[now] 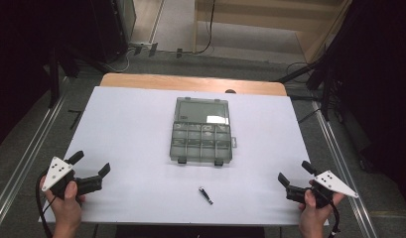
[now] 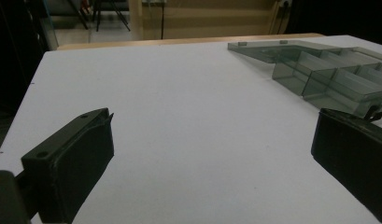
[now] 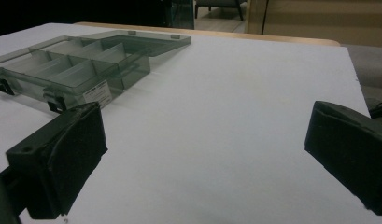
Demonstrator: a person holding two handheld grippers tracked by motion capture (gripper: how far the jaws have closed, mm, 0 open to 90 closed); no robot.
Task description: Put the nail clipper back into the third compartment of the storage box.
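Observation:
A clear grey compartment box (image 1: pixel 201 131) lies open at the middle of the white table, its lid folded flat toward the far side; it also shows as the box (image 2: pixel 326 70) and the box (image 3: pixel 83 63) in the gripper views. A small dark pen-like item (image 1: pixel 206 195) lies on the table in front of it. My left gripper (image 1: pixel 91 164) rests open near the front left corner, nothing between its jaws. My right gripper (image 1: pixel 295 172) stands open near the front right corner, also with nothing in it. Wide bare table shows between the left gripper (image 2: pixel 212 140) jaws and the right gripper (image 3: pixel 205 135) jaws.
The white table top (image 1: pixel 131 129) sits on a wooden board (image 1: pixel 190 82) showing at the far edge. Dark stands and cables (image 1: pixel 309 74) flank the table on the floor. Metal rails (image 1: pixel 27 158) run along both sides.

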